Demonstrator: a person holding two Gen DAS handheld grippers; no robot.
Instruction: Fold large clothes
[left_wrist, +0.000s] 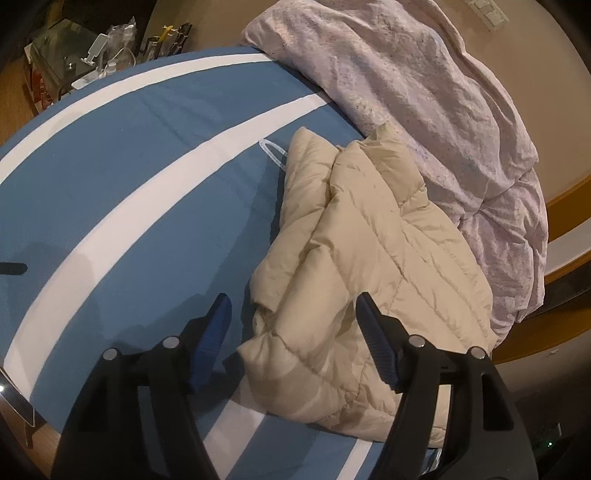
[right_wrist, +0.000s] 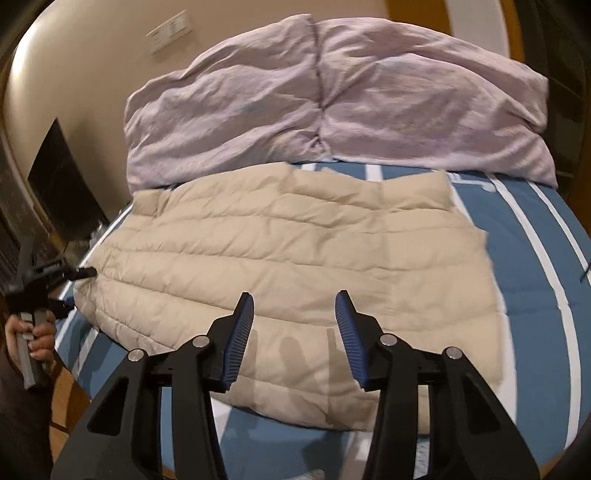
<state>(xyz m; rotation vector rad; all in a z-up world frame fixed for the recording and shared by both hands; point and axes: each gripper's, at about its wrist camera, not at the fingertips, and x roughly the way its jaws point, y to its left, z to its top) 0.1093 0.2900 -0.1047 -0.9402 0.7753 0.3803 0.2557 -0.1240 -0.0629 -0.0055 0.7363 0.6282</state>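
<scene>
Right wrist view, and you've got the cream puffer jacket (right_wrist: 295, 258) spread flat across the bed (right_wrist: 535, 280), filling the frame from nine o'clock to three o'clock, its far edge touching the bunched pink duvet (right_wrist: 332, 103) at twelve. Your right tongs (right_wrist: 294, 299) hang over the near hem, parted, nothing between the blue pads. At nine o'clock your left tongs (right_wrist: 74, 288) sit just beside the jacket's end, also parted and empty; the left wrist view confirms it, pads wide with only rumpled quilting (left_wrist: 369, 240) below, running up toward one o'clock. By the look of it, this is light, soft, puffy stuff, so it should lift easily but slump and billow when carried. The shell looks smooth, probably slippery, so a shallow pinch may slide off. I'd take a deep bite on a stitched hem or seam line, one corner per tong, near edge first, and keep both ends level so the fold lands square.
</scene>
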